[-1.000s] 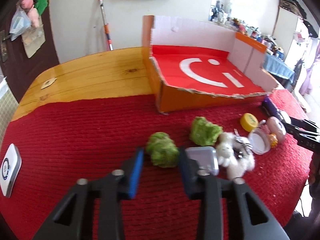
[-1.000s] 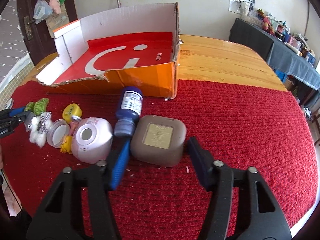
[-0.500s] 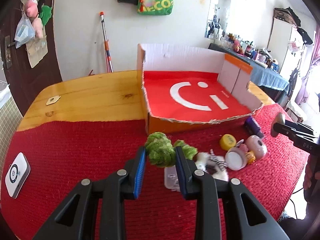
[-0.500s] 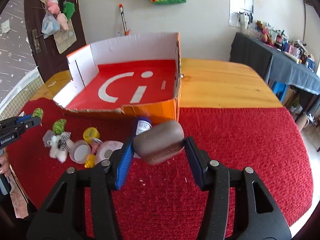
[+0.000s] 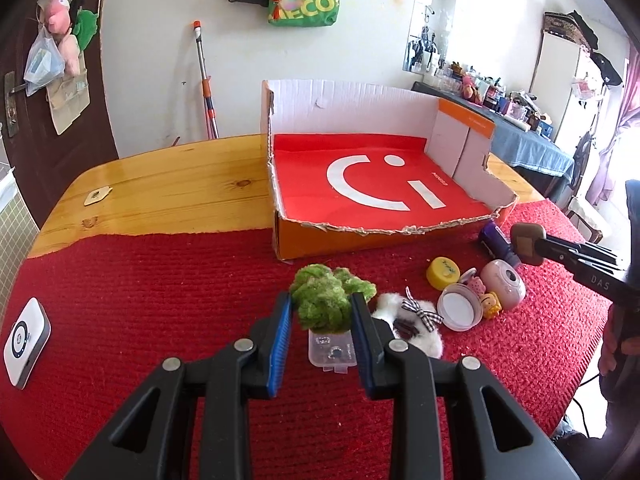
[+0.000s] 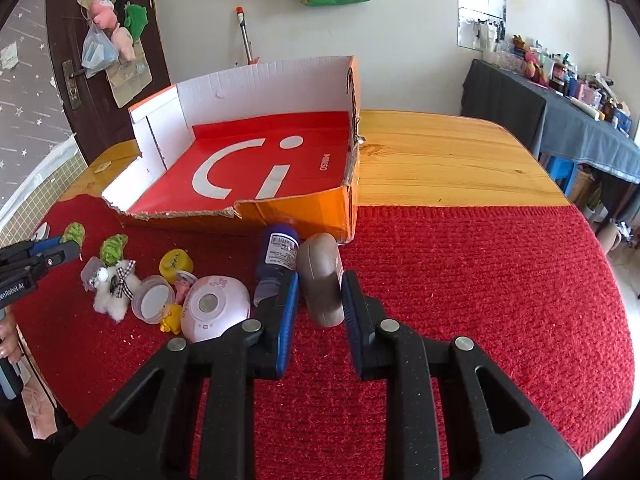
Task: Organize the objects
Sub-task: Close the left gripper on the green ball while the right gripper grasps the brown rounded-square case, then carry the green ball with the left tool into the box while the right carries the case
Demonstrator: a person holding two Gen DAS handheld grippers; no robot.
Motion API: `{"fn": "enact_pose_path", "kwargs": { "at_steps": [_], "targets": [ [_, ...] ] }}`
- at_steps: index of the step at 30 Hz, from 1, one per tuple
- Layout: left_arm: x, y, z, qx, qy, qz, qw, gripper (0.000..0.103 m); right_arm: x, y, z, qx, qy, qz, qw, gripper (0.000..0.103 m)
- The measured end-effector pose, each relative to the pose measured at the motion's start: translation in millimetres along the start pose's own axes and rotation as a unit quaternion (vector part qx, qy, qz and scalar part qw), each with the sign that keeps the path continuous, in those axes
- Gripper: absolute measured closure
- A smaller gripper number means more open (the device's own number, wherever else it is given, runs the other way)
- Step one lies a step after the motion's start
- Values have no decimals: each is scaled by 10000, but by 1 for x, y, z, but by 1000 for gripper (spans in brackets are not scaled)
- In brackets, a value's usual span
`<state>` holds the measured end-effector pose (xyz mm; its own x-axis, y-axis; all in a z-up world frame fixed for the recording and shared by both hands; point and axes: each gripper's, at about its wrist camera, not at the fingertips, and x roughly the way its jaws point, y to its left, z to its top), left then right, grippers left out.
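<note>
Our left tongs (image 5: 320, 312) are clenched on a green fuzzy pompom (image 5: 320, 304), lifted above the clear plastic case (image 5: 332, 354). Our right tongs (image 6: 320, 292) clasp a taupe rounded case (image 6: 322, 280) on edge, the orange cardboard box (image 6: 304, 212) just ahead, blue bottle (image 6: 278, 256) touching left.

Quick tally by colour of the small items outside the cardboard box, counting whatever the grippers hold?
Green: 2, pom-pom in left gripper, second pom-pom
Yellow: 2, cap, yellow figurine
Pink: 3, round device, compact, pink figurine
White: 1, plush
Clear: 1, plastic case
Blue: 1, bottle
Brown: 1, brown case in right gripper
Total: 11
</note>
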<state>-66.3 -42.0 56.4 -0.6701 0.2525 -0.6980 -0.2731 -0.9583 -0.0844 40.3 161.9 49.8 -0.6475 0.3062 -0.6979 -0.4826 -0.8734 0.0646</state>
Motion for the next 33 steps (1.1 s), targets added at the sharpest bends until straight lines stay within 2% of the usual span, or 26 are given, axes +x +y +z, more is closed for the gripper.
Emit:
{"fn": "enact_pose_path", "kwargs": {
  "at_steps": [14, 33],
  "targets": [
    [0, 2, -1, -5, 10, -32, 10000, 73, 13, -8, 0, 65, 94, -100, 9999, 83],
    [-4, -2, 4, 56, -71, -65, 9999, 73, 2, -7, 5, 211, -16, -155, 9997, 84]
  ]
}}
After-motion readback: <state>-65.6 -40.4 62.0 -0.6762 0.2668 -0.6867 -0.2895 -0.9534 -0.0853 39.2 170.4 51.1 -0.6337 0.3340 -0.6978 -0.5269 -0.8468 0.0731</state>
